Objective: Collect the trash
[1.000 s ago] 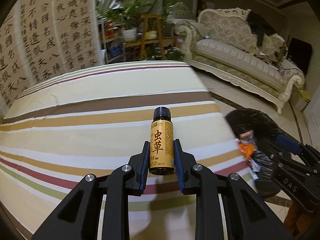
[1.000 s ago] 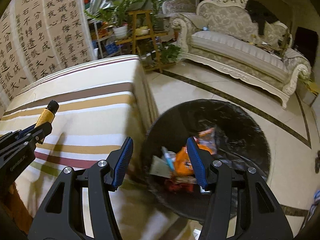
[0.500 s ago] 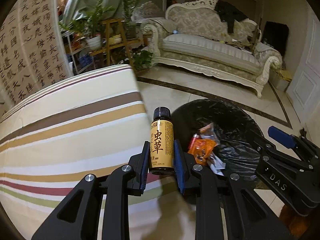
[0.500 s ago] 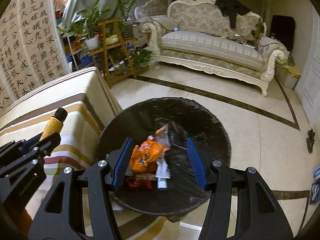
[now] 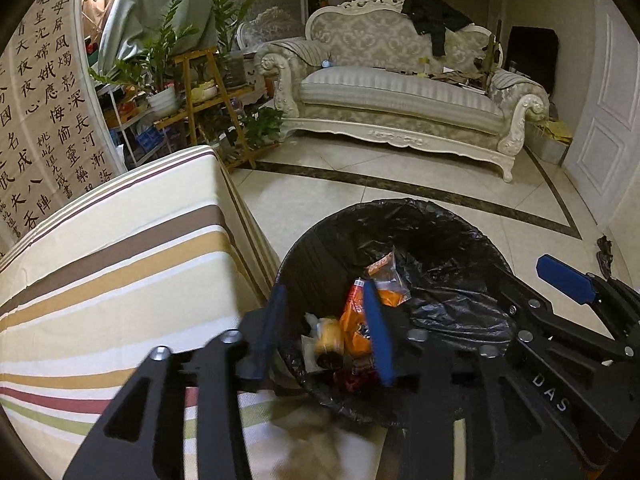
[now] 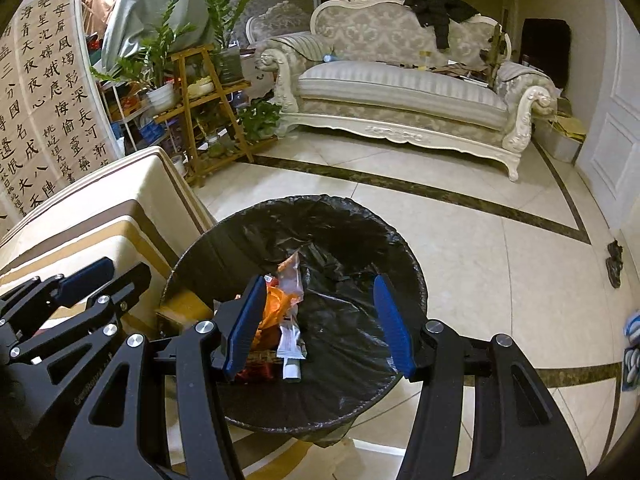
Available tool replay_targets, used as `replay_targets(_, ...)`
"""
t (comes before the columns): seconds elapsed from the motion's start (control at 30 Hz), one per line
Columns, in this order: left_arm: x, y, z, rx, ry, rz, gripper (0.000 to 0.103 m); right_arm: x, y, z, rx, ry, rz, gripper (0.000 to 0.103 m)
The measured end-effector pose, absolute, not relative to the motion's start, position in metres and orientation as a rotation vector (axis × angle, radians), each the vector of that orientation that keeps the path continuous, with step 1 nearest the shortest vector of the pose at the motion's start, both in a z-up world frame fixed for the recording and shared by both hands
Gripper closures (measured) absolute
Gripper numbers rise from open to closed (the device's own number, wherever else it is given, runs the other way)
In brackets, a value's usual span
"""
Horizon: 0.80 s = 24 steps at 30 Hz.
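Bottle (image 5: 329, 332) blurred, dropping into trash bin (image 5: 400, 216) among wrappers; left tongs (image 5: 326, 328) opening, nothing gripped; right tongs (image 6: 316, 324) wide, empty; visible tabletop (image 5: 120, 264) bare.

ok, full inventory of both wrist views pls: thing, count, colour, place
trash bin: 1, black liner, on the floor beside the table
small bottle: 1, yellow label, blurred, in the bin between the left tongs' pads, not gripped
orange wrappers: several, orange and clear, in the bin
white packet: 1, white, in the bin beside the wrappers
table: 1, cream cloth with brown, tan and red stripes, left of the bin
sofa: 1, cream and grey, far wall
dark garment: 1, black, over the sofa back
plant stand: 1, wooden, green potted plants, left of the sofa
calligraphy panel: 1, black characters on white, far left
left tongs: 1, black with blue pads, opening above the bin
right tongs: 1, black with blue pads, open above the bin, nothing held
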<state>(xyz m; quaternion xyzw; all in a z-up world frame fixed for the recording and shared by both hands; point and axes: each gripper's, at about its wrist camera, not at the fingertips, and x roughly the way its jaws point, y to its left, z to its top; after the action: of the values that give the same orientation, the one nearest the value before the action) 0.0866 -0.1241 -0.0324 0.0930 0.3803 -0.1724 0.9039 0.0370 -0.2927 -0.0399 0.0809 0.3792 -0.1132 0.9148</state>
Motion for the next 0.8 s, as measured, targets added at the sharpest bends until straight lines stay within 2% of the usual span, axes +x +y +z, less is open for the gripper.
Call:
replay_targets(0.17, 0.084, -0.122, -0.032, 0.179, 0.780, -0.341, 0.043, 0.036, -0.295, -0.043, 0.170, 0.788, -0.238, 0.049)
replay_targets(0.33, 0.081, -0.118, -0.029, 0.169, 0.768, -0.322, 0.034, 0.036, -0.294, -0.043, 0.169, 0.789, -0.238, 0.049)
replay_targets(0.47, 0.077, -0.112, -0.025, 0.159, 0.753, -0.310, 0.030, 0.036, -0.294, -0.042, 0.169, 0.790, -0.238, 0.048)
replay_targets(0.6, 0.072, -0.104, -0.020, 0.149, 0.739, -0.301, 0.027, 0.034, -0.295, -0.043, 0.165, 0.785, -0.241, 0.041)
replay_targets(0.8, 0.062, -0.093, -0.013, 0.135, 0.719, -0.277, 0.025, 0.023, -0.286, -0.043, 0.147, 0.779, -0.240, 0.040)
